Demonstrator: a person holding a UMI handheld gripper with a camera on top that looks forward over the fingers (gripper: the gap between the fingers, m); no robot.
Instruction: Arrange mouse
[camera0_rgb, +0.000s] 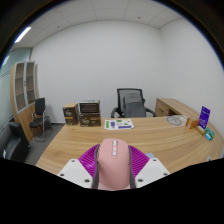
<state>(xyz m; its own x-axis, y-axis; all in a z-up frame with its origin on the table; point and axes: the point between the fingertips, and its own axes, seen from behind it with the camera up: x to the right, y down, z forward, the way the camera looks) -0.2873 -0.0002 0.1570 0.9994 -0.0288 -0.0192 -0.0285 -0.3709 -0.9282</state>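
The fingers (113, 172) are closed on the pink mouse (112, 165), a light, rigid, smooth-shelled thing best gripped across its flanks, raised above the surface (120, 140).

Bright, even light falls from a ceiling strip light (22, 34) at upper left. Shadows stay soft. Fisheye distortion bends the desk (150, 135) edges and walls toward the frame's rim.

Pink mouse (113, 163); magenta claw pads (93, 157); light wood table (150, 135); white walls (100, 60).
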